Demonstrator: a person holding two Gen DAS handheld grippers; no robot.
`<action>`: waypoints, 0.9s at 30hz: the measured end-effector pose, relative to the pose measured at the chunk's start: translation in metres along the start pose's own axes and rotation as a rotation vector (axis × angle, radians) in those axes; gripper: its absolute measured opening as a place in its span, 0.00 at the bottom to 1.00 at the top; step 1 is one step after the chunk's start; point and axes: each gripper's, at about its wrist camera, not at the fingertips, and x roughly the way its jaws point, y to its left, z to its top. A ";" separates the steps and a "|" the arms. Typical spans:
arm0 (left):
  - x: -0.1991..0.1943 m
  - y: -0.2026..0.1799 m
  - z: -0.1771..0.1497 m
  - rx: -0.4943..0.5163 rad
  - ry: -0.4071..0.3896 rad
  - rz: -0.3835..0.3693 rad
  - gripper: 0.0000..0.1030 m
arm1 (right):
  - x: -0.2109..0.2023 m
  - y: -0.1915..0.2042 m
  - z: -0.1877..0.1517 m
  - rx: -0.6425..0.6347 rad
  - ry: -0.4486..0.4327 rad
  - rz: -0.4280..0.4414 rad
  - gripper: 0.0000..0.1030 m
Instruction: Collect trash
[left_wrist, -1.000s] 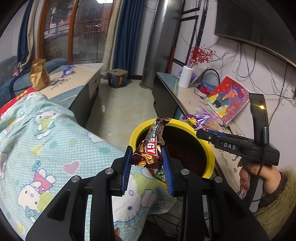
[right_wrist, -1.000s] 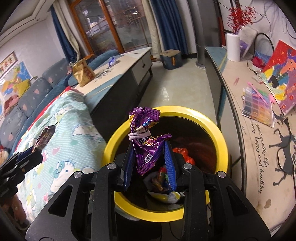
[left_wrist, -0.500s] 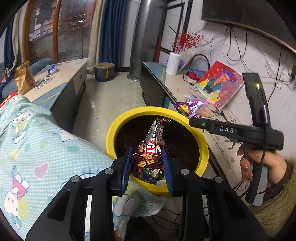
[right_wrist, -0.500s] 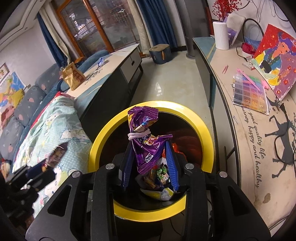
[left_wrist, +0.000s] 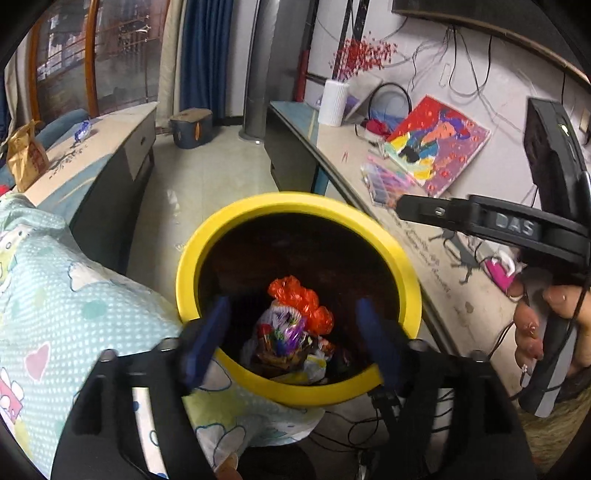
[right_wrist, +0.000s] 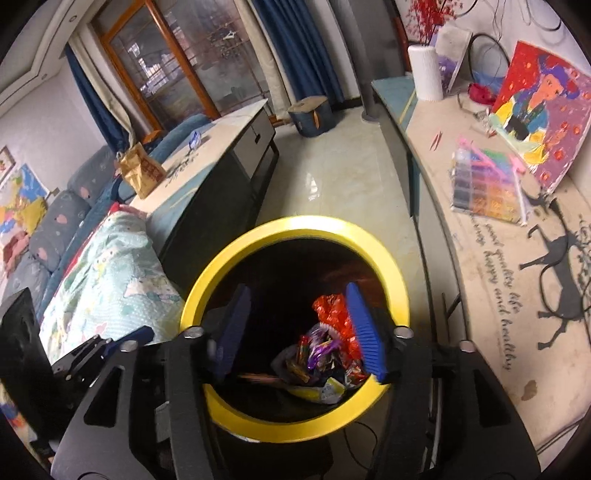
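Yellow-rimmed bin (left_wrist: 408, 280) holds wrappers (left_wrist: 288, 332); both hand-held grippers, left (left_wrist: 291, 339) and right (right_wrist: 295, 328), gape wide, empty.

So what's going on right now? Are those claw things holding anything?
Left hand-held gripper open, empty. Right hand-held gripper open, empty. Wrappers lie inside the yellow bin. Nothing blocking the bin mouth.

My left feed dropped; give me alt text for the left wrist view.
The left gripper hangs open and empty over a yellow-rimmed bin holding wrappers. The right gripper reaches in from the right; a patterned blanket lies at left.
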 end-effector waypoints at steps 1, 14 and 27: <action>-0.003 0.000 0.000 -0.005 -0.009 0.001 0.91 | -0.006 0.000 0.001 -0.005 -0.015 -0.004 0.60; -0.092 0.039 -0.007 -0.142 -0.150 0.125 0.94 | -0.086 0.032 -0.023 -0.144 -0.241 -0.071 0.90; -0.182 0.065 -0.046 -0.226 -0.319 0.286 0.94 | -0.109 0.101 -0.071 -0.297 -0.397 0.013 0.90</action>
